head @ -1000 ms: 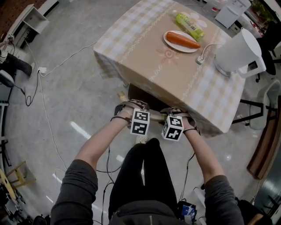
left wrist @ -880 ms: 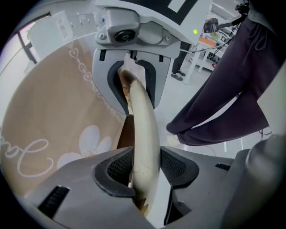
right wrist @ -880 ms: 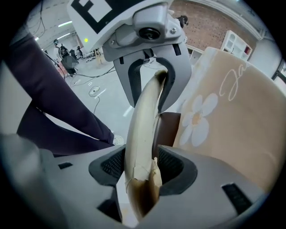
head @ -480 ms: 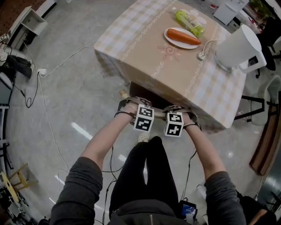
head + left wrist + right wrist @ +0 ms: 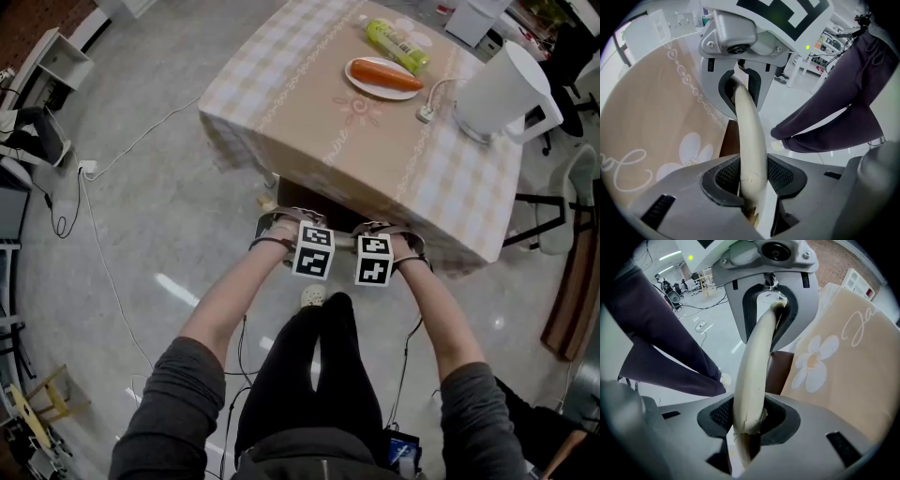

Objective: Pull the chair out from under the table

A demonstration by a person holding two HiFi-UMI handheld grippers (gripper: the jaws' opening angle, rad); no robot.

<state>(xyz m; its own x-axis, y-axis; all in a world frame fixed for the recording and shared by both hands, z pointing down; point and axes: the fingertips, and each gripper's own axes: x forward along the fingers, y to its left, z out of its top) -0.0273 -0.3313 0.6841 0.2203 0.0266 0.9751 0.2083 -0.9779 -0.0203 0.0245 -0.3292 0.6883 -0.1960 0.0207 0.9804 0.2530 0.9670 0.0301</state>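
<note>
The chair (image 5: 294, 199) stands pushed in under the desk (image 5: 319, 103). Its pale top rail (image 5: 748, 136) runs sideways in front of the person. The left gripper (image 5: 752, 180) and the right gripper (image 5: 747, 416) have just been closing and now both clamp this rail, side by side. The pull should go straight back from the desk, across the rail.

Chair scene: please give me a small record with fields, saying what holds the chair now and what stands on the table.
chair: tucked under the table
rail: cream, curved, top of chair back
left tongs: jaws just closed, clamped on rail
right tongs: jaws just closed, clamped on rail
on table: carrot on plate, green packet, white kettle
</note>
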